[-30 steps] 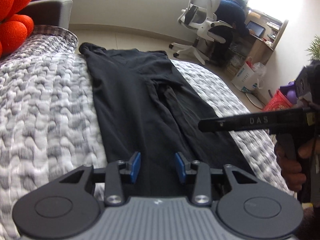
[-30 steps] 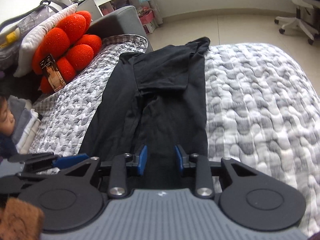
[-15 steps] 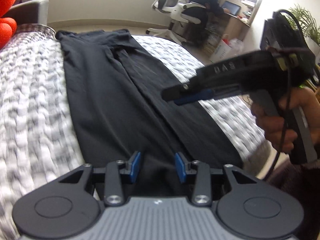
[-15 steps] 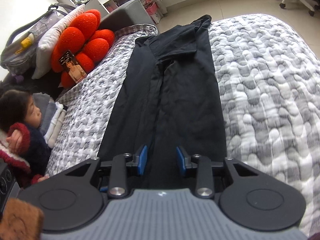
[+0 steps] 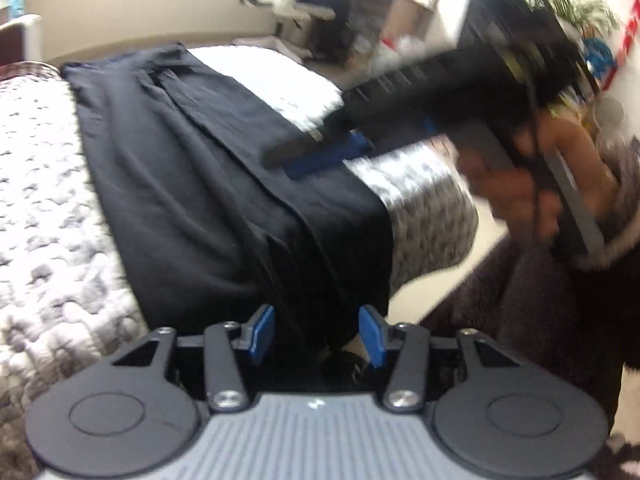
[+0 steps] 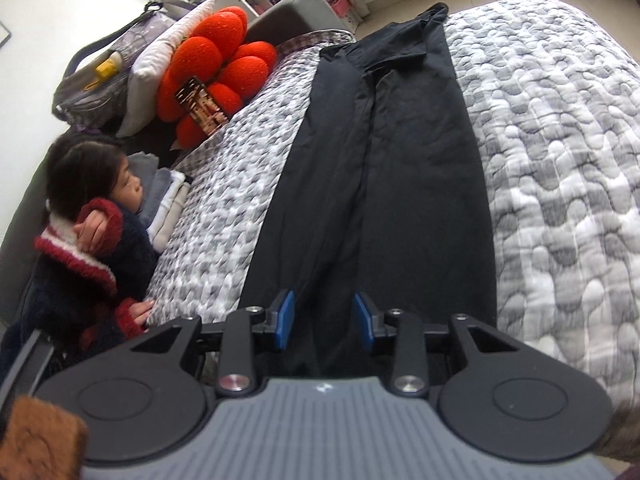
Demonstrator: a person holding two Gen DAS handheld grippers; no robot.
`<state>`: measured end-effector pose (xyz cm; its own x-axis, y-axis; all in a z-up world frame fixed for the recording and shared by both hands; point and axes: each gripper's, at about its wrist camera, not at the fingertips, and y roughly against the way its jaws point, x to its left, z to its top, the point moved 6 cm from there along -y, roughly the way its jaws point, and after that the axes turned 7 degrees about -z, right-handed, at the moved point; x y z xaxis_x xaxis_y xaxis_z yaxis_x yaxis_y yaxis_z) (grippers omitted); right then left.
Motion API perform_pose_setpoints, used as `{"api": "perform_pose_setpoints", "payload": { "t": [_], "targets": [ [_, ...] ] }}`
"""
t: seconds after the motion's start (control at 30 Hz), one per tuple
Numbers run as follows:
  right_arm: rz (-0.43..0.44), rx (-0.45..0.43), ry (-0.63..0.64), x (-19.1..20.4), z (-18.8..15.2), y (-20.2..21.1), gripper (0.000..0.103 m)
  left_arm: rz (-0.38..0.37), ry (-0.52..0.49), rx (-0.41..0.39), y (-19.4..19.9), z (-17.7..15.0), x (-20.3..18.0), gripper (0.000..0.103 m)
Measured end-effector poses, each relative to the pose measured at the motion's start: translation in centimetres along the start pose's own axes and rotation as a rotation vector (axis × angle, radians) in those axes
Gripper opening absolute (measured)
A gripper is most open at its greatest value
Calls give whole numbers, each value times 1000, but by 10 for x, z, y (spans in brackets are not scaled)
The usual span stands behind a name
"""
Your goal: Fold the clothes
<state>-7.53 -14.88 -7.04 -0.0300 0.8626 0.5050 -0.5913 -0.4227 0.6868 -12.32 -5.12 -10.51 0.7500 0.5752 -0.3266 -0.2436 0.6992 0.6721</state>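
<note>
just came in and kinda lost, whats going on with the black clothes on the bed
A person holds a two-finger gripper in each hand over a long black garment laid flat on a grey quilted bed. The left gripper and right gripper are both open near its close end, gripping nothing. A child watches beside the bed.

Two handheld grippers seen from their own wrist cameras: the left gripper (image 5: 317,336) and the right gripper (image 6: 324,320) share a ribbed grey housing flanked by two round black discs, black linkage arms fixed with silver screws, and blue-padded jaws. In the left camera's view the right gripper (image 5: 320,156) appears side-on, blurred: a long black body with a blue pad at its tip, a grey handle, and a thin black cable running down beside the hand (image 5: 520,196). The sleeve (image 5: 624,232) looks dark with a pale fuzzy cuff.
</note>
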Motion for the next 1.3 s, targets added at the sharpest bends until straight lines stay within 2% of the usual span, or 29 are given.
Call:
{"api": "perform_pose_setpoints", "payload": {
  "t": [0.23, 0.37, 0.53, 0.83, 0.97, 1.03, 1.1, 1.2, 1.3],
  "targets": [
    [61, 20, 21, 16, -28, 1, 37, 21, 84, -85, 18, 0, 12, 47],
    [26, 14, 54, 24, -42, 2, 36, 44, 132, -140, 35, -3, 22, 47],
    [-34, -16, 73, 24, -60, 3, 36, 89, 249, -172, 45, -12, 46, 46],
    [-150, 28, 142, 27, -88, -26, 38, 96, 287, -173, 40, -12, 56, 46],
    [-172, 39, 161, 27, -92, -34, 38, 98, 303, -174, 38, -13, 61, 46],
    [-179, 37, 162, 25, -94, -33, 34, 100, 311, -174, 37, -13, 63, 46],
    [-183, 41, 162, 23, -95, -32, 13, 96, 315, -177, 38, -13, 63, 46],
    [-145, 60, 148, 24, -96, -27, 4, 89, 321, -182, 39, -13, 64, 46],
    [-94, 71, 134, 29, -98, -20, 3, 83, 327, -187, 40, -13, 64, 46]
  ]
}}
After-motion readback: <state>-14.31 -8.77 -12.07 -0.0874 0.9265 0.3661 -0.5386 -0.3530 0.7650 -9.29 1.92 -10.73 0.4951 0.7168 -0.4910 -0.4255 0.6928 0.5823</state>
